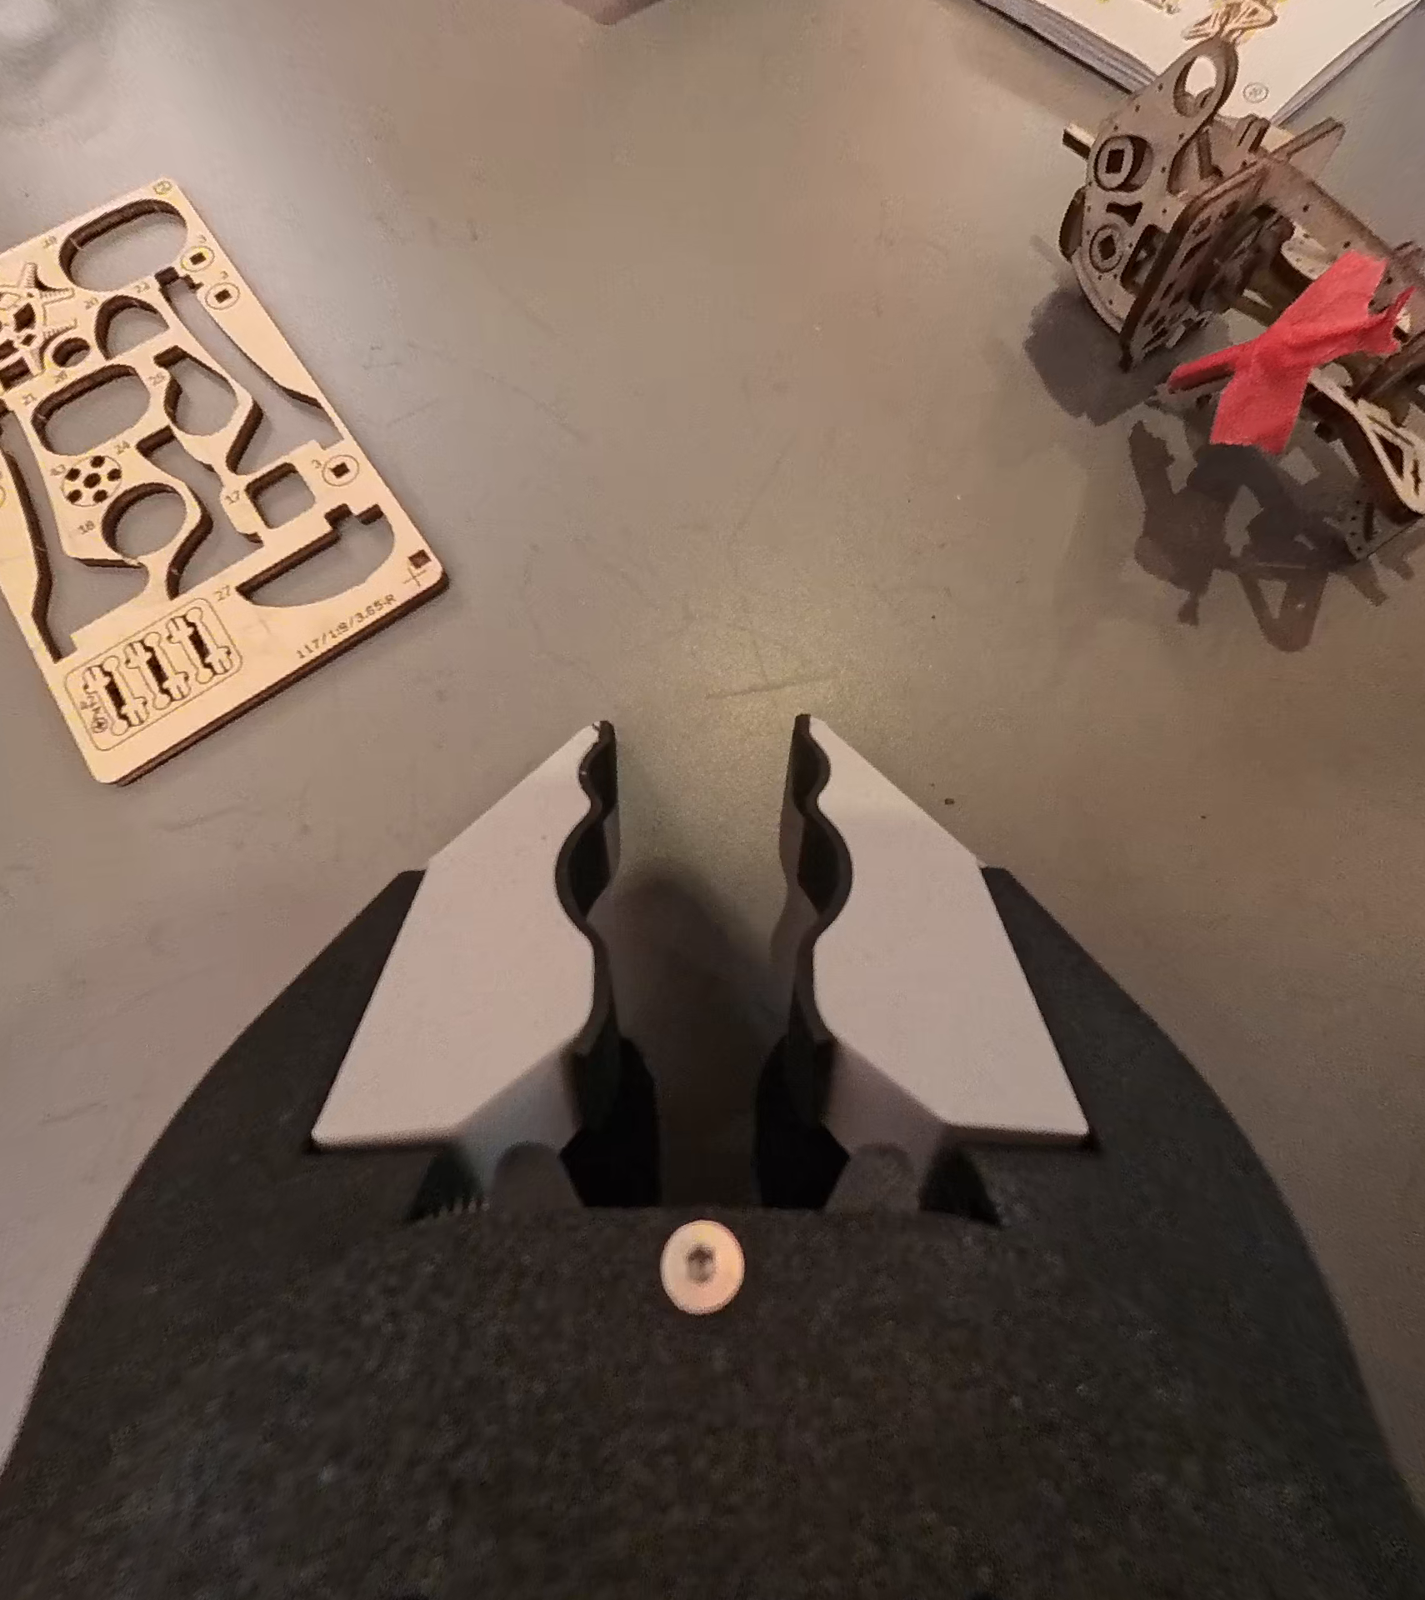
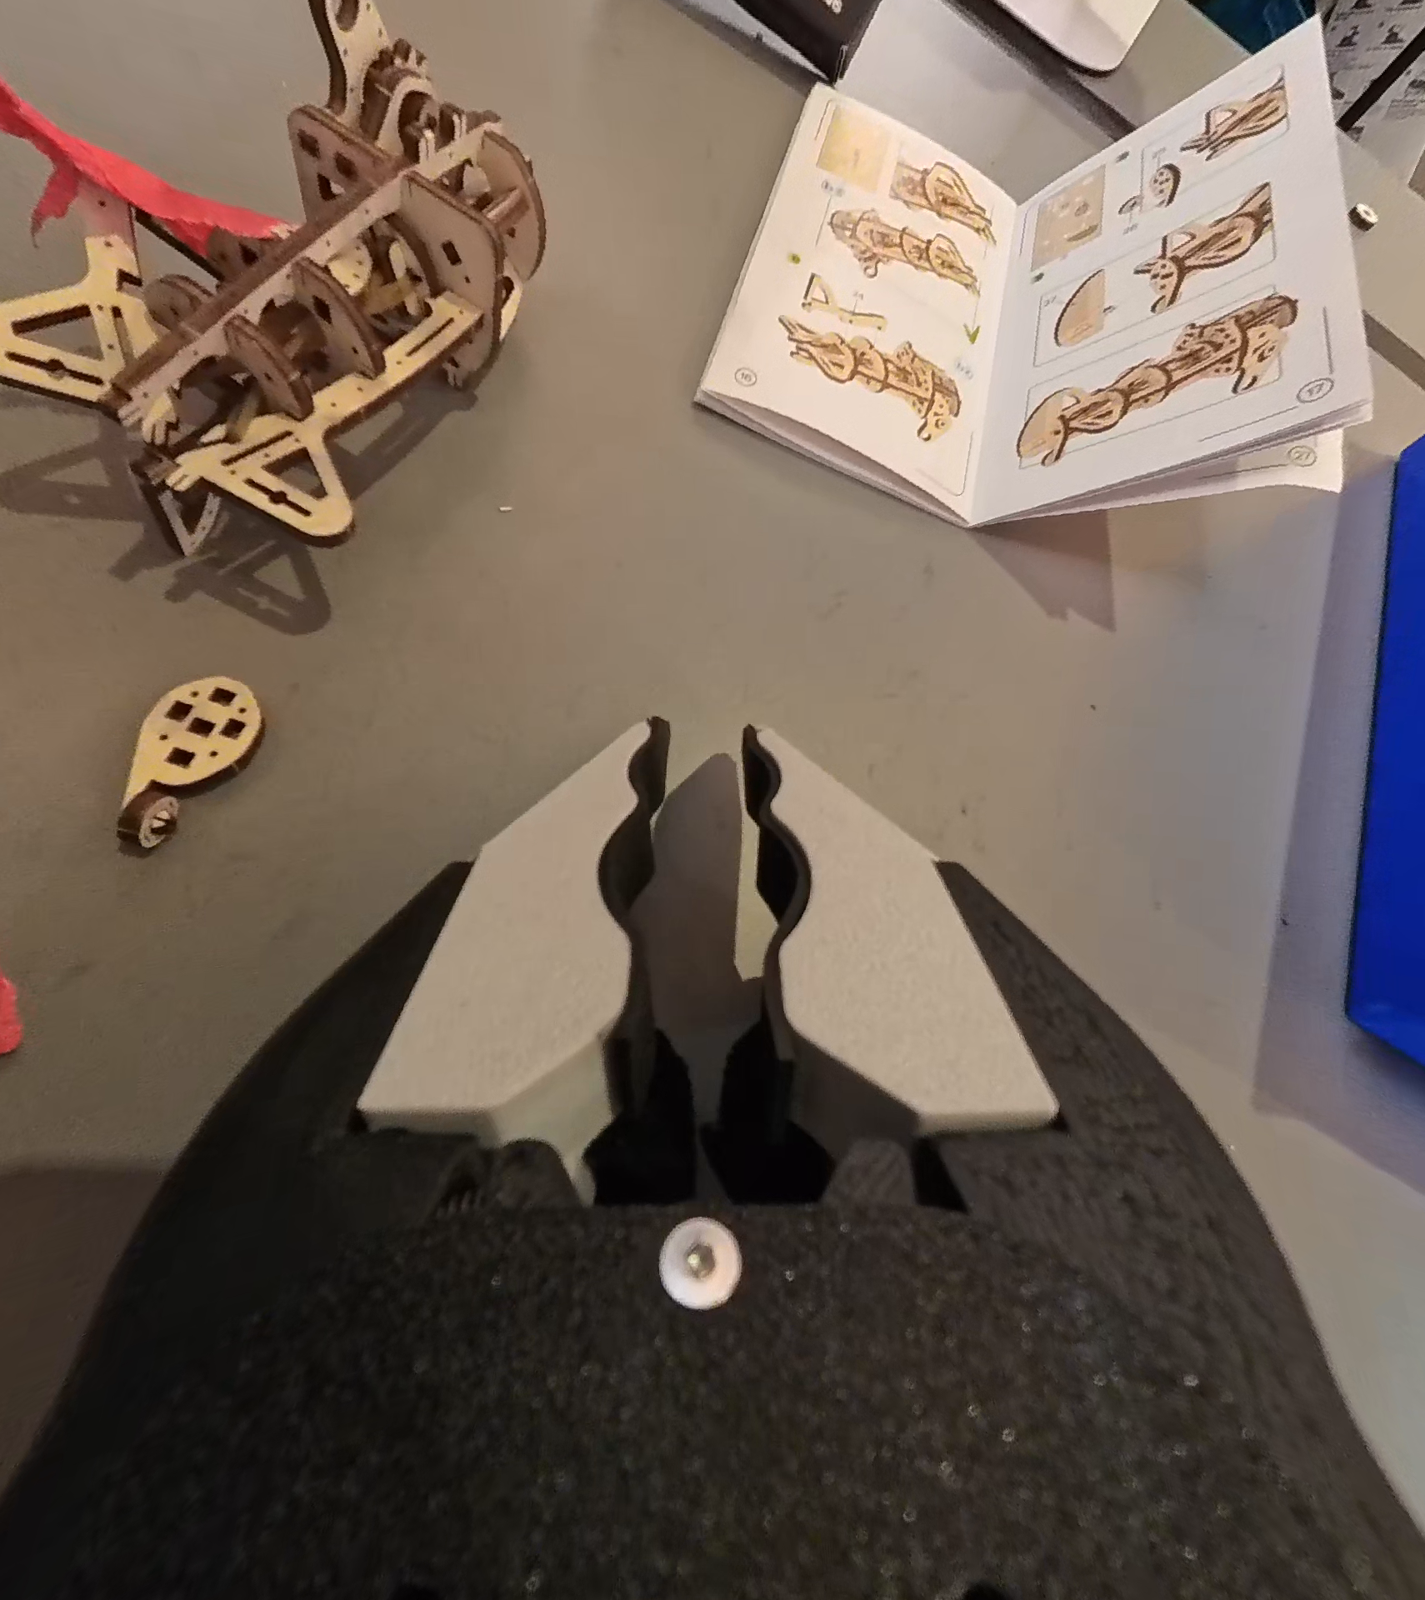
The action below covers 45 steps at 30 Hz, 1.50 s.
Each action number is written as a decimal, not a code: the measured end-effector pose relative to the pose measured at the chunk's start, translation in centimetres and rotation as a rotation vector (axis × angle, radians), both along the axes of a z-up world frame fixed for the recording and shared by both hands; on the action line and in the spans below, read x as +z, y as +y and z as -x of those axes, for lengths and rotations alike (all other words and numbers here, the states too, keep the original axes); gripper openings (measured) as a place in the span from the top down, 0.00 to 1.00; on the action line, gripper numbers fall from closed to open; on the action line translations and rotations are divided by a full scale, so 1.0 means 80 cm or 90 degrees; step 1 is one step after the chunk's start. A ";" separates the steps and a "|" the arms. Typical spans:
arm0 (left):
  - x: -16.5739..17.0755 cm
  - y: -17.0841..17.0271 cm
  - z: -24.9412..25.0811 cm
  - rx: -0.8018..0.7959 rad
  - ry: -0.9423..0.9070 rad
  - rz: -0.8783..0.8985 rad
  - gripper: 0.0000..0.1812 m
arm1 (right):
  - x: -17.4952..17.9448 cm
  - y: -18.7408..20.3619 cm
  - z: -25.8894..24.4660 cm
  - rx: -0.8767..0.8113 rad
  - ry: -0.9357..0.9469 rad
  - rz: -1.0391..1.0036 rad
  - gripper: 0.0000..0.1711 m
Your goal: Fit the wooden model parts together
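wooden model [image 2: 259, 286] top cropped, booklet [image 1: 1194, 43] cut off

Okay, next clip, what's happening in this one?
A wooden model build, at a pause. The left gripper hangs open and empty over the grey table. The right gripper is nearly shut, though whether it holds anything is unclear. The half-built model, a loose perforated piece and an open instruction booklet lie untouched.
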<state>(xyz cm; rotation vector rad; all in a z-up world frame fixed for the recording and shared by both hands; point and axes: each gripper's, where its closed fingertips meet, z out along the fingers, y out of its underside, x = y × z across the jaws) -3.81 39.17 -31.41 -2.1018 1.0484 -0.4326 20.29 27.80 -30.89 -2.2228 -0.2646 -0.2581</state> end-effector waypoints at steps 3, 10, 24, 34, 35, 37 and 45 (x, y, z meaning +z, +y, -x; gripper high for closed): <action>0.000 0.000 0.000 0.000 0.000 0.000 0.79 | 0.000 0.000 0.000 0.000 0.000 0.000 0.90; 0.000 0.000 0.000 -0.001 0.000 -0.001 0.79 | 0.000 0.000 0.000 0.001 0.000 0.000 0.91; 0.000 -0.004 -0.003 -0.015 -0.001 0.000 0.83 | -0.001 0.000 0.001 0.002 0.004 0.002 0.91; 0.000 0.002 -0.003 -0.006 -0.008 0.010 0.84 | 0.004 -0.001 0.003 0.013 0.033 -0.009 0.85; 0.000 0.006 -0.003 -0.001 -0.009 0.012 0.84 | 0.004 0.000 0.005 0.020 0.038 -0.009 0.84; 0.000 0.014 -0.004 0.009 -0.012 0.015 0.84 | 0.005 0.003 0.011 0.046 0.045 -0.009 0.82; 0.001 0.036 0.000 0.167 0.007 -0.008 0.76 | -0.007 0.031 -0.021 -0.053 0.162 0.039 0.63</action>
